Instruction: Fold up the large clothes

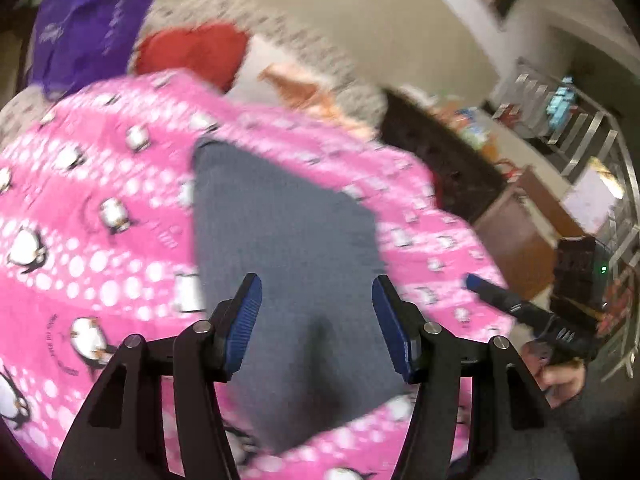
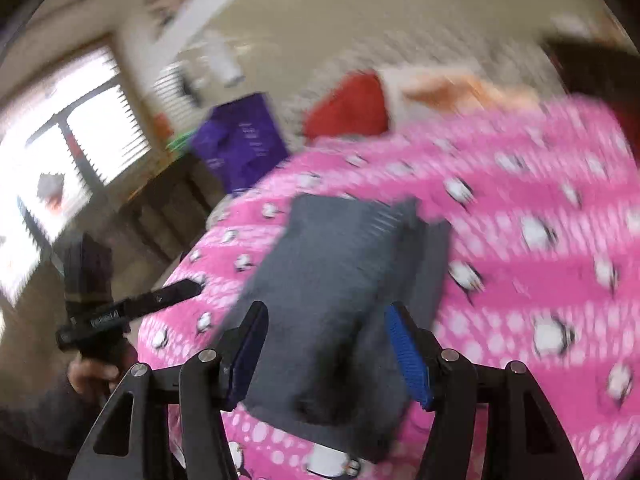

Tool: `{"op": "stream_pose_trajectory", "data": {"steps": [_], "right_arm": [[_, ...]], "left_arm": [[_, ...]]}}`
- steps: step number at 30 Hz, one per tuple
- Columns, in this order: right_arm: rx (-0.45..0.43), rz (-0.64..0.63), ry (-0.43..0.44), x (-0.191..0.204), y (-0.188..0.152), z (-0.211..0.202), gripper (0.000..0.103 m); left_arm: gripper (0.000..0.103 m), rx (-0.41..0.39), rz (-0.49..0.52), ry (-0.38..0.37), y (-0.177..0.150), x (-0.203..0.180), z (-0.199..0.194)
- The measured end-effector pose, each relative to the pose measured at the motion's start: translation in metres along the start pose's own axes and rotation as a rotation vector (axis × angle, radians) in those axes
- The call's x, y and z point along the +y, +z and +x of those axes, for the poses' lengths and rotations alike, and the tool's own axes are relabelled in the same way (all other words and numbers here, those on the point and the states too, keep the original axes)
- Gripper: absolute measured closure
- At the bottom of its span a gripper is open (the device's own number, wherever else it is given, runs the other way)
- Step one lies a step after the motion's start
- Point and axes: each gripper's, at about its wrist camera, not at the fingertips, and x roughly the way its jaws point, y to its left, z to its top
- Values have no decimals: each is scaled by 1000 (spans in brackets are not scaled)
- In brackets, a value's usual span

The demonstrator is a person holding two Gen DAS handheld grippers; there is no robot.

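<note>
1. Left gripper (image 1: 317, 322): jaws stand apart, blue ribbed pads facing each other, nothing between them. It hangs above the cloth, clear of it.
2. Right gripper (image 2: 326, 354): jaws likewise apart and empty; the grey cloth shows in the gap, but the pads do not press on it. A hand (image 2: 90, 374) holds the left tool at the lower left of this view.
3. Grey garment (image 1: 288, 264): lies directly ahead of and below both grippers, folded into a thick rectangular bundle. Dark grey, soft knit look. A ribbed band (image 2: 386, 220) shows at its far end in the right view, with a lower layer sticking out on the right side.
4. Long axis runs away from the grippers, near end below the pads. Frames are motion-blurred; finer detail unreadable.
5. Under it: pink blanket (image 1: 100, 216) with penguins and white dots.
6. Beyond: red cushion (image 1: 196, 54), purple bag (image 1: 86, 26).
</note>
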Motion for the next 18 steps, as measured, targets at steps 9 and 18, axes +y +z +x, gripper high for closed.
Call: {"op": "stream_pose_trajectory", "data": {"steps": [9, 18], "right_arm": [[325, -77, -215, 10, -72, 79, 68], [217, -90, -180, 5, -93, 64, 63]], "left_arm": [[68, 128, -87, 64, -56, 12, 59], [68, 50, -1, 58, -69, 9, 57]]}}
